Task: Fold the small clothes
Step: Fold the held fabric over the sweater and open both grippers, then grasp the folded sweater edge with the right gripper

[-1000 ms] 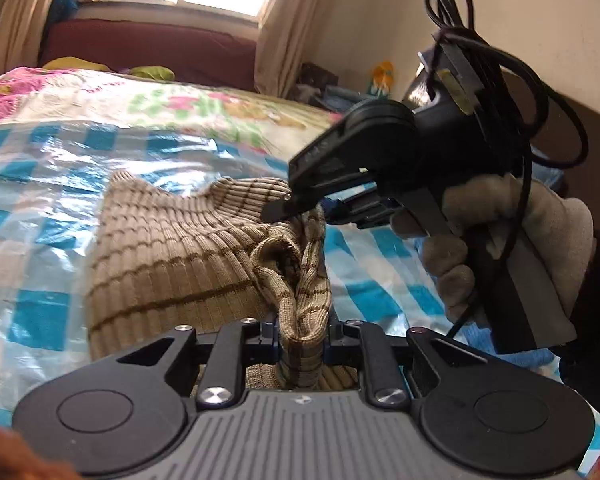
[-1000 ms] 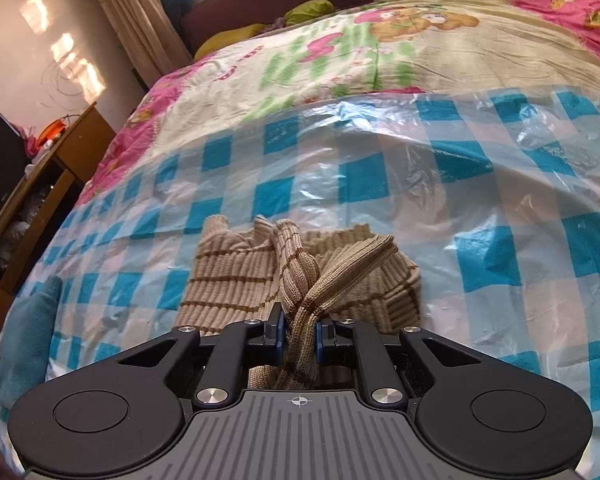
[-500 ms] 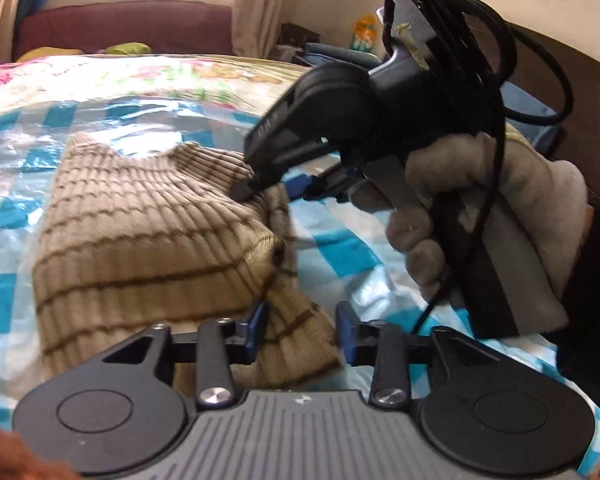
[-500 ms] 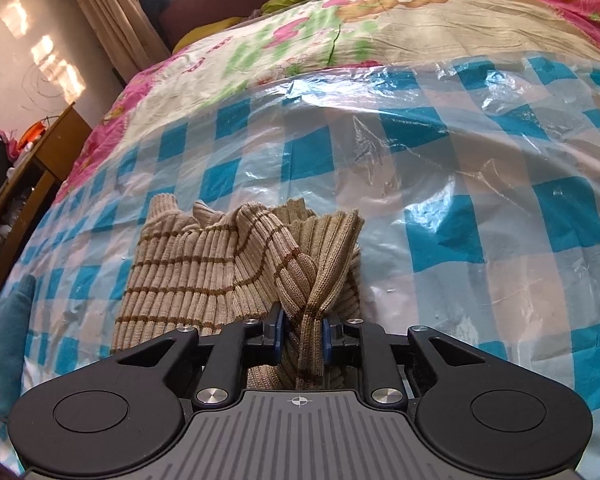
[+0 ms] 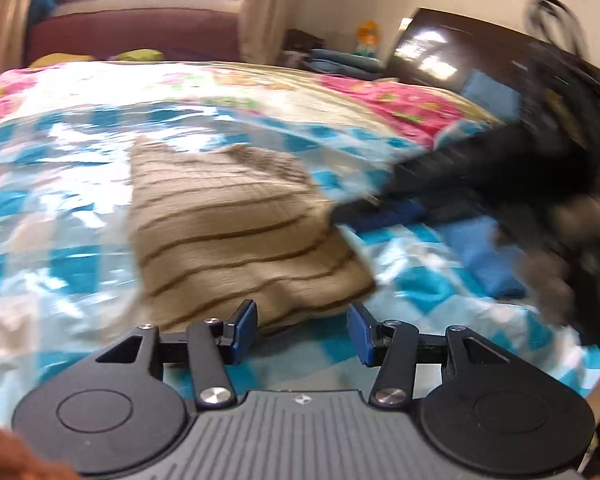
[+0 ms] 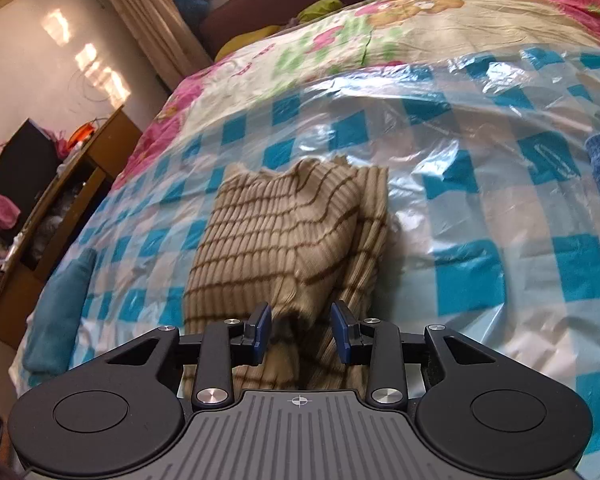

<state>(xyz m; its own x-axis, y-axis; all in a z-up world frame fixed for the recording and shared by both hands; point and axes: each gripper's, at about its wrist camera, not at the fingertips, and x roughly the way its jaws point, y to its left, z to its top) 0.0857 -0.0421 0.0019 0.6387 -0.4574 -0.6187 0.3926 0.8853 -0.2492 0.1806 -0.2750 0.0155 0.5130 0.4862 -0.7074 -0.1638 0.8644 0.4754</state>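
left wrist view: both tools, left (image 5: 302,330) and right (image 6: 300,334), opening, pads off the folded sweater (image 5: 236,236).

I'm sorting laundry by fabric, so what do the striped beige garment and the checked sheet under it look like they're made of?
Striped beige garment: looks like a soft ribbed knit, wool or acrylic, matte; raised vertical ribs and thin brown stripes show.
Checked sheet: looks like thin plastic film, glossy; it crinkles and throws bright window glare over its blue and white squares.
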